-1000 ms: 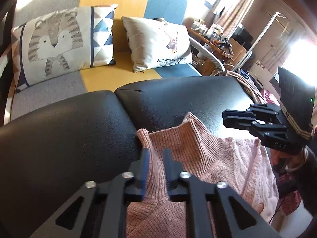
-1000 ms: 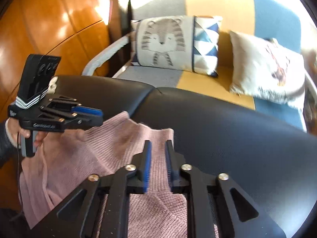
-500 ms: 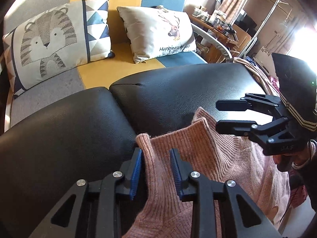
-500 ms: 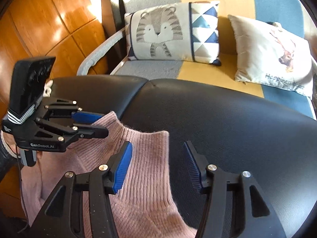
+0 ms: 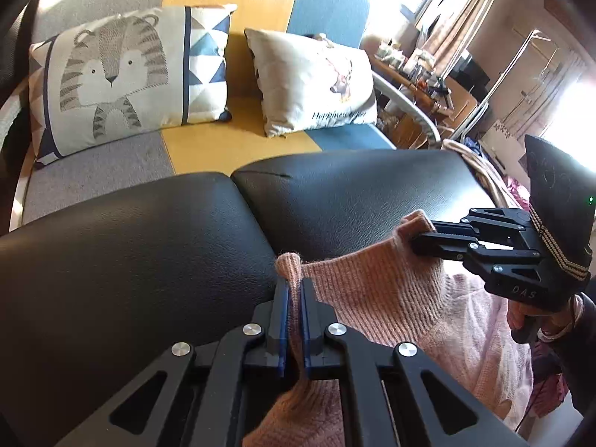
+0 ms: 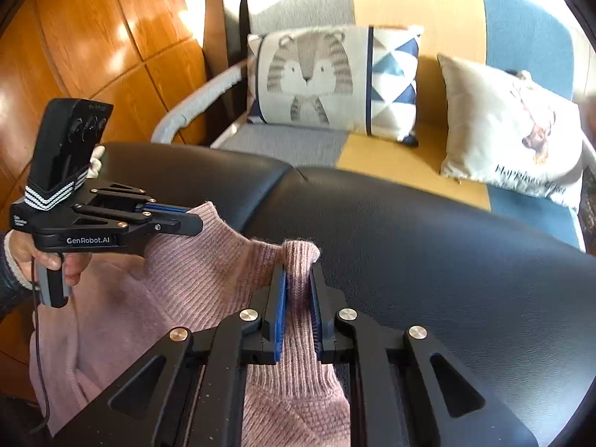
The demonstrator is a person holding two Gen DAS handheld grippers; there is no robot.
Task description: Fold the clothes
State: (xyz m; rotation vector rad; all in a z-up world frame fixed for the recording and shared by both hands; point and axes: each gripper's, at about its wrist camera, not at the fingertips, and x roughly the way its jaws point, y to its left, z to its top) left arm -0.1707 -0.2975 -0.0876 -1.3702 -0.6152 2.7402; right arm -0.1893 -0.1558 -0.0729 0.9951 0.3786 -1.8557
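A pink knit sweater (image 5: 372, 298) lies over the near edge of a black leather cushion (image 5: 130, 260), its ribbed edge stretched between both grippers. My left gripper (image 5: 292, 290) is shut on a pinched fold of that ribbed edge. My right gripper (image 6: 298, 279) has its jaws closing on the other corner of the edge, with the knit (image 6: 193, 279) filling the gap and both pads pressing it. Each wrist view shows the other tool from the side: the right gripper (image 5: 421, 240) at the right, the left gripper (image 6: 193, 221) at the left. The rest of the sweater hangs down toward me.
Behind the black cushion stands a grey, yellow and blue sofa (image 5: 223, 145) with a tiger pillow (image 5: 123, 78) and a deer pillow (image 5: 316, 82). A wooden wall (image 6: 93, 37) is at the left. Cluttered furniture (image 5: 428, 85) is at the far right. A hand (image 6: 48, 260) holds the left tool.
Both grippers stood open around the ribbed edge half a second ago; now both have shut on it. The edge is pulled up taut between them.
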